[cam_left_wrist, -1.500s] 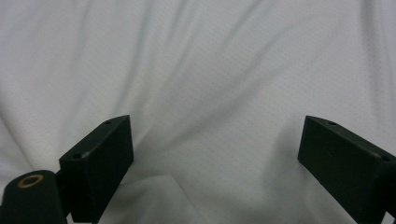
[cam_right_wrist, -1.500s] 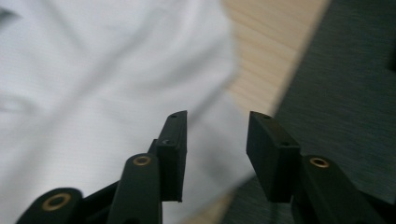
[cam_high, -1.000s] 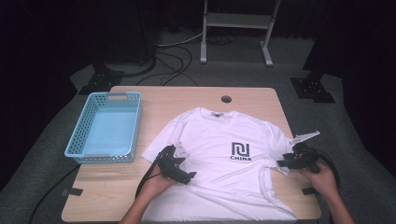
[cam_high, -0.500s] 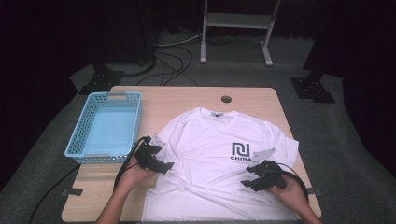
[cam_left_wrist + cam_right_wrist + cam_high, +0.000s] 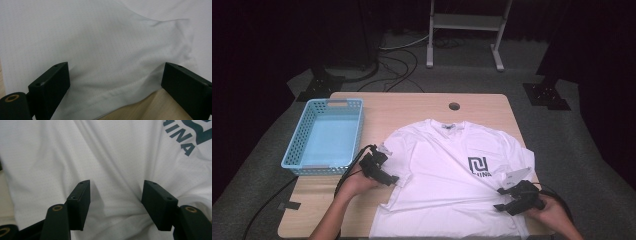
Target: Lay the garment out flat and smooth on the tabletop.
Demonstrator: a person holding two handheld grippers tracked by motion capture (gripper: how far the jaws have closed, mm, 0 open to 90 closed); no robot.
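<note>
White T-shirt (image 5: 452, 175) lies flat, front up, on the near-right part of the table (image 5: 412, 107), collar toward the far edge, hem toward the person. Dark logo with lettering (image 5: 478, 166) sits on the chest, right of centre; some creases run through the fabric.

Left tongs (image 5: 393, 179) are at the shirt's left sleeve edge, just beside the left hand (image 5: 357, 184) that holds them. In the left gripper view the jaws stand wide apart with the sleeve hem (image 5: 110, 96) lying between them, bare wood showing below the hem; nothing is clamped.

Right tongs (image 5: 501, 199) are low over the shirt's lower right side, near the logo, held by the right hand (image 5: 552, 214). In the right gripper view the jaws are open, moderately wide, with rumpled fabric (image 5: 117, 202) between them, not pinched. Grey plate (image 5: 518, 175) tops that gripper.

Blue plastic basket (image 5: 294, 159) stands at the table's left, apart from the shirt. Round cable hole (image 5: 454, 106) near the far edge. Black cables trail off the near-left corner.
</note>
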